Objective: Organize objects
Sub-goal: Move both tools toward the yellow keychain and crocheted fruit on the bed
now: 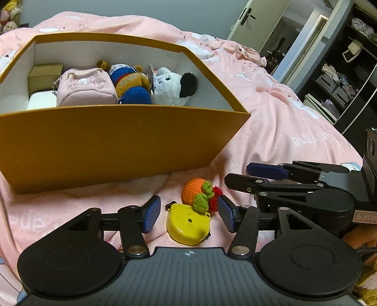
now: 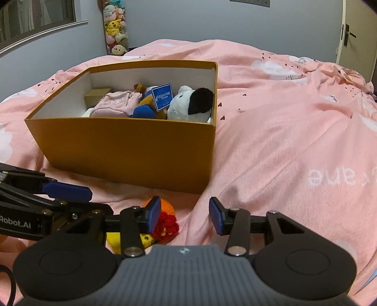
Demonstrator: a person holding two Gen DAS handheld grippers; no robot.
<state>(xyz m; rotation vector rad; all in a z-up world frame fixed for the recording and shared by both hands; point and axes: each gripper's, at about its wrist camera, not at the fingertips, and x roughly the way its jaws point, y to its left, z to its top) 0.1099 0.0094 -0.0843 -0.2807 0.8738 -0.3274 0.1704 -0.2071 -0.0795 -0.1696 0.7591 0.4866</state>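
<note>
On the pink bedspread lie a yellow rounded case [image 1: 187, 226] and a crocheted orange, green and red toy [image 1: 200, 195], touching each other. My left gripper [image 1: 188, 214] is open around them, its blue pads clear of both. My right gripper [image 2: 185, 214] is open over bare bedding, and the crocheted toy [image 2: 166, 223] lies just outside its left finger. It shows in the left wrist view as the right gripper [image 1: 236, 176], close to the toy's right side. Behind stands an orange box [image 1: 117, 141] [image 2: 122, 146] with a pink pouch [image 1: 86, 87], a blue-clad bear [image 1: 132, 82] and a white plush dog [image 1: 173, 86].
The box also holds a small brown carton [image 1: 44, 75]. Pink bedding [image 2: 294, 129] spreads wide to the right of the box. An open wardrobe with shelves [image 1: 337, 77] and a door [image 1: 249, 16] stand past the bed's edge. Plush toys [image 2: 115, 26] hang in the far corner.
</note>
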